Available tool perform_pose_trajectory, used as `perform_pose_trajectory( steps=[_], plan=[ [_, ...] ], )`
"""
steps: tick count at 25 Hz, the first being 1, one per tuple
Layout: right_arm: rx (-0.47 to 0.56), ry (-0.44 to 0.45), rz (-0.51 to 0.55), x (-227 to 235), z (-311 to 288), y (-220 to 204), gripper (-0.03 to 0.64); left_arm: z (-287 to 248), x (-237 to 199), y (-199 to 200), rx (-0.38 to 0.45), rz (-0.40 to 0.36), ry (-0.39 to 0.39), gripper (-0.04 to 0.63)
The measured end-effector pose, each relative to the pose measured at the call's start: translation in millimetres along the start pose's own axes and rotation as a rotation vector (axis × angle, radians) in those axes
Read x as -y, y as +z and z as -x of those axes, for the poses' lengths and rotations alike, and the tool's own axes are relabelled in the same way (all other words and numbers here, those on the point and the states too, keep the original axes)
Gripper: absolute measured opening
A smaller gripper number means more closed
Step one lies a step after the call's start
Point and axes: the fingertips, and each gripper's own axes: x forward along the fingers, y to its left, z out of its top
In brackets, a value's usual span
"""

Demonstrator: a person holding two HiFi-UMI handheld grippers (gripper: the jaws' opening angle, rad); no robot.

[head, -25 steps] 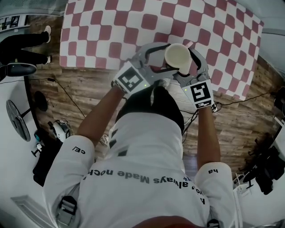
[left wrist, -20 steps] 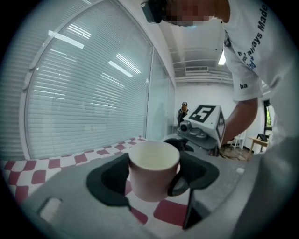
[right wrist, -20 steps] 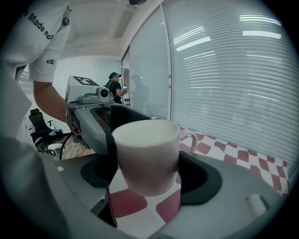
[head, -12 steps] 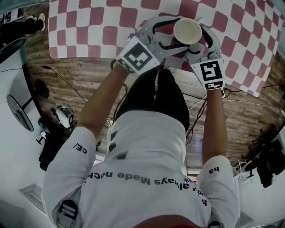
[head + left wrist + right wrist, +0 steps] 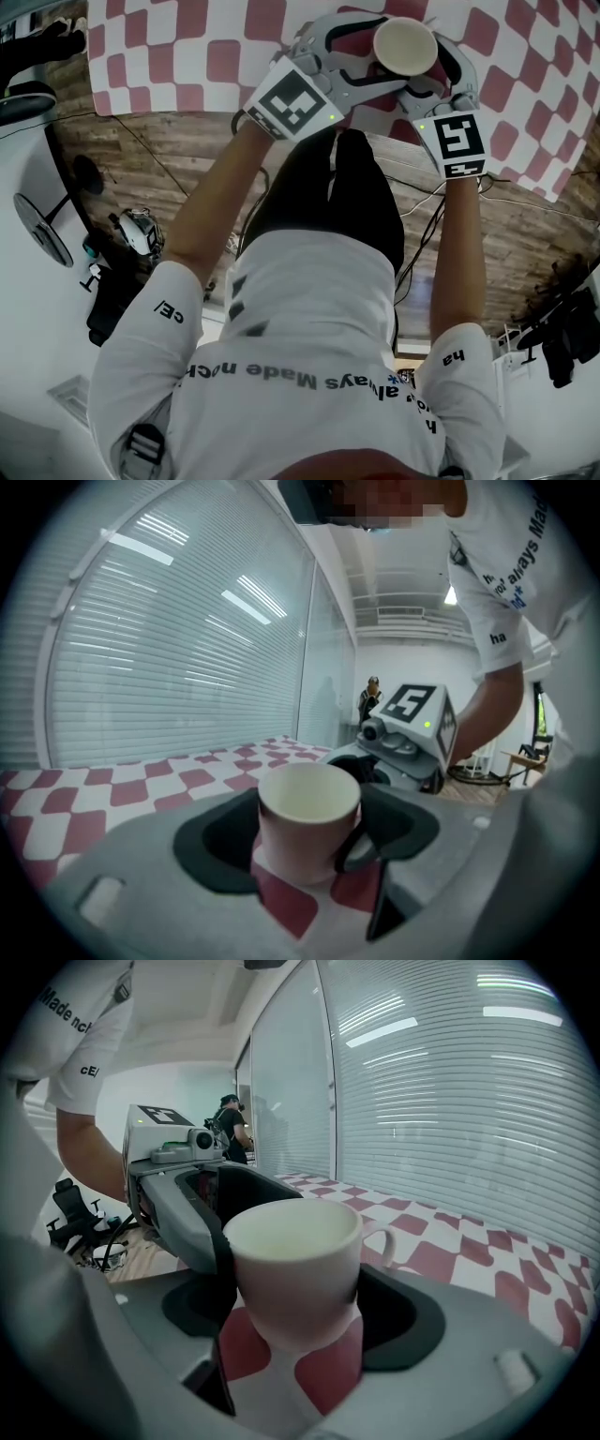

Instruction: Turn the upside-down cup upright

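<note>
the cup, a cream mug that looks ceramic, stands mouth-up between both tools, over the red-and-white checked cloth of the bench near its front edge; i cannot tell whether its base touches the cloth. the left gripper and the right gripper meet it from opposite sides. each has its fingers set wide and closed round the cup's wall, one finger of each lying just inside the other tool's pad. the small handle points away from the right gripper, clear of the pads. i judge the turning itself done, with only the setting-down and release left. the cup should handle as stiff, fairly heavy for its size, and smooth enough to slip in a loose pinch; its rim would chip on a hard landing. the best hold is across the wall at mid-height, off the handle and the rim, where the pads sit now.
</note>
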Motion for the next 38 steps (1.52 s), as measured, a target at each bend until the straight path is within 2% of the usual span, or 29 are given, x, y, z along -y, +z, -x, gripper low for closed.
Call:
perform_pose_trajectory(
  steps=[14, 18, 22, 28, 33, 38],
  plan=[
    [0.005, 0.009, -0.031, 2.7, 2.2, -16.0, 0.4, -10.9, 6.7, -9.1, -0.027, 0.005, 0.002, 0.341],
    [-0.032, -0.002, -0.031, 5.1, 5.5, -19.5, 0.417, -8.9, 3.4, -12.8, -0.07, 0.005, 0.028, 0.365],
    [-0.059, -0.002, -0.027, 5.6, 18.1, -17.2, 0.416, 7.9, -0.9, -10.1, -0.076, 0.035, 0.065, 0.368],
    [-0.073, -0.005, -0.034, 5.6, 57.5, -3.6, 0.387, 38.4, 4.9, 19.9, -0.045, 0.085, 0.122, 0.367],
    [-0.029, -0.029, -0.066, 2.1, 94.2, 27.0, 0.342, 58.1, 15.3, 60.2, 0.012, 0.133, 0.159, 0.344],
    [0.025, -0.057, -0.095, -3.0, 128.2, 66.2, 0.28, 75.2, 25.9, 105.4, 0.061, 0.159, 0.194, 0.259]
  ],
)
